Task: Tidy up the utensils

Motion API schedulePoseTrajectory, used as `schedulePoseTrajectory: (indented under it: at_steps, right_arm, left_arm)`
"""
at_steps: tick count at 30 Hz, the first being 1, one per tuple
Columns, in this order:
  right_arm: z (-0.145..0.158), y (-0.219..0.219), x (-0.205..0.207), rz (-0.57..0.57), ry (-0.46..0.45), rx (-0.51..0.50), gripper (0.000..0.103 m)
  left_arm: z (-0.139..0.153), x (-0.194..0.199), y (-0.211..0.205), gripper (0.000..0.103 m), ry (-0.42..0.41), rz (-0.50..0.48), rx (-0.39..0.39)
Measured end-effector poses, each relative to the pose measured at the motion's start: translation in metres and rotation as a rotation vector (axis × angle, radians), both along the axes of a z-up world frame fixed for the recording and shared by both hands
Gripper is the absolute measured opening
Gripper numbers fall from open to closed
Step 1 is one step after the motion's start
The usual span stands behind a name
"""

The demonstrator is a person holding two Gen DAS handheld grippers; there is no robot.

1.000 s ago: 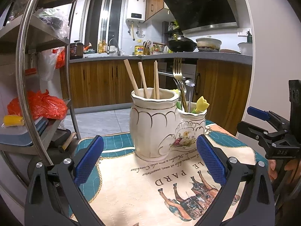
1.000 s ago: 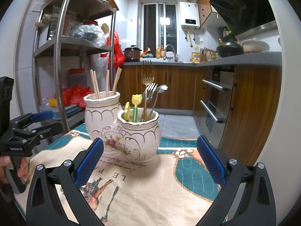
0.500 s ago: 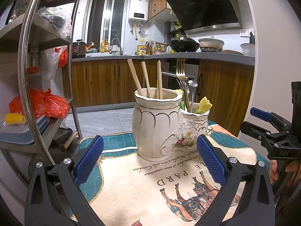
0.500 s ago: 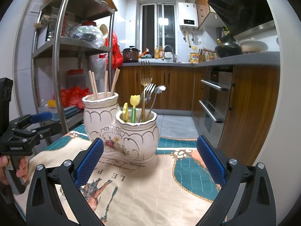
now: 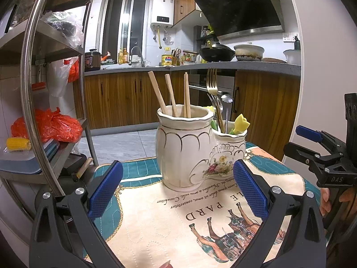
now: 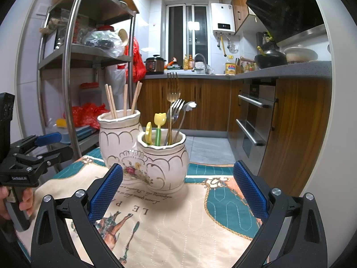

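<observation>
A white double ceramic holder (image 5: 189, 151) stands on the printed table mat (image 5: 167, 223). Its taller pot holds several wooden chopsticks (image 5: 171, 96). Its lower pot (image 6: 165, 163) holds a gold fork (image 6: 173, 93), silver forks, a spoon and yellow tulip-topped picks (image 6: 159, 120). My left gripper (image 5: 177, 192) is open and empty, just in front of the holder. My right gripper (image 6: 177, 192) is open and empty, also just in front of it. Each gripper shows in the other's view, the right one (image 5: 316, 149) and the left one (image 6: 38, 149).
A steel rack (image 6: 73, 71) with bags and boxes stands left of the table. Wooden kitchen cabinets (image 6: 212, 102), an oven (image 6: 254, 116) and a countertop with pots lie behind. The mat's teal border (image 6: 225, 203) runs to the table edges.
Both grippers have drifted slightly; the holder sits a little higher and further right in the left view. Both stay open and empty.
</observation>
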State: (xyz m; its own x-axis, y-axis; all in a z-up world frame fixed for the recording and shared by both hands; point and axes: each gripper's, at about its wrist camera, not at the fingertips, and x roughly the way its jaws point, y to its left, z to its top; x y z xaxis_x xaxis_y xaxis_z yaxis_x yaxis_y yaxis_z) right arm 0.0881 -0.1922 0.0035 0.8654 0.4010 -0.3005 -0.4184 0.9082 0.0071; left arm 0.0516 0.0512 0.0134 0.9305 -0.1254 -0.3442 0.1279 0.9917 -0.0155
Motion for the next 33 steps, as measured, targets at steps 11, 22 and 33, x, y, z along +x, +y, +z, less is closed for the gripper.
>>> schedulePoseTrajectory:
  at_steps: [11,22,33]
  right_arm:
    - [-0.0001,0.0001,-0.0001,0.000,0.000,0.000,0.098]
    - [-0.0001,-0.0001,0.0000,0.000,0.000,0.000,0.098]
    - [0.0000,-0.0001,0.0005,0.000,-0.001,0.001,0.098]
  left_arm:
    - [0.0002,0.0000,0.0002,0.097,-0.003,0.000,0.000]
    - [0.0008,-0.0025,0.0006,0.097,-0.017,0.021,0.006]
    - [0.0017,-0.0040,0.0005,0.097,-0.029,0.034,0.005]
